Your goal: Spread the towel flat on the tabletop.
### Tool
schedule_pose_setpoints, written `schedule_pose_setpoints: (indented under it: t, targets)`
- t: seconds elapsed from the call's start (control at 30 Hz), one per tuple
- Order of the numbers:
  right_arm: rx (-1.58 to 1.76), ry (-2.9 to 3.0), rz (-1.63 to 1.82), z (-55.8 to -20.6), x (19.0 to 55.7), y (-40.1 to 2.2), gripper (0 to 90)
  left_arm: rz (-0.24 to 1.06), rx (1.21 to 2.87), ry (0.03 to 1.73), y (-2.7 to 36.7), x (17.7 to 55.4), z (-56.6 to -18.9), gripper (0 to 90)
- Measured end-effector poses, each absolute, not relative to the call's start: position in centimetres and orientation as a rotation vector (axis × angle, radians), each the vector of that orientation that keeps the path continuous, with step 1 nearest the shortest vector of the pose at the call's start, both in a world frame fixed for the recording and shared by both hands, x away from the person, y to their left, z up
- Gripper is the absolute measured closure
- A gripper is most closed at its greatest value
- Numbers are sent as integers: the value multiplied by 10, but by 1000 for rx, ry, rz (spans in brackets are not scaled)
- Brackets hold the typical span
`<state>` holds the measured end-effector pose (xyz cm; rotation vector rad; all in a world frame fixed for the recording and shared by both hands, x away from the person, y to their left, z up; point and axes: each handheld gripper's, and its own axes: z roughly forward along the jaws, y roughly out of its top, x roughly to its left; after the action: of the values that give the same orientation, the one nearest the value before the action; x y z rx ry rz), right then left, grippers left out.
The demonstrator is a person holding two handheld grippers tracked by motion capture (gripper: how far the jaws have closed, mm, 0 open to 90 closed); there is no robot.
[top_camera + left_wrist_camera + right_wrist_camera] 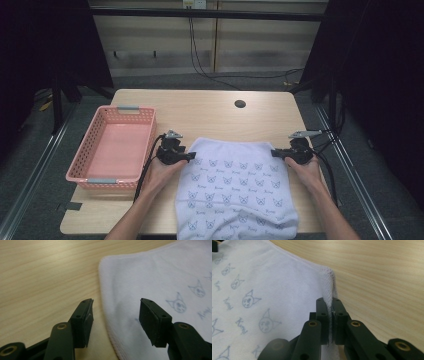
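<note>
The right gripper [331, 315] had its jaws pinched on the towel's [235, 185] far corner, while the left gripper [116, 315] stood open astride the other corner, apparently readying a fold on the bench [210, 112].

Pale wooden desk [210, 112] with a round cable hole [240, 104], grey carpet floor [30, 150] all around. Behind it a light panelled wall [160, 35], black cables [200, 65] trailing down, dark curtains [45, 40] either side
</note>
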<state>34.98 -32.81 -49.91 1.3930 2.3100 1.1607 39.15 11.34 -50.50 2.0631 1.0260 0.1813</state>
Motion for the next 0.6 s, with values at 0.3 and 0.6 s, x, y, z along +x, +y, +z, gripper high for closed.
schedule_pose_setpoints:
  t: [0.3, 0.6]
  targets:
    - [1380, 2331, 1202, -498, 349, -327, 866, 121, 2075, 969, 91, 408, -507, 694]
    - [1391, 2272, 1331, -480, 349, -333, 867, 34, 2073, 872, 99, 397, -484, 868]
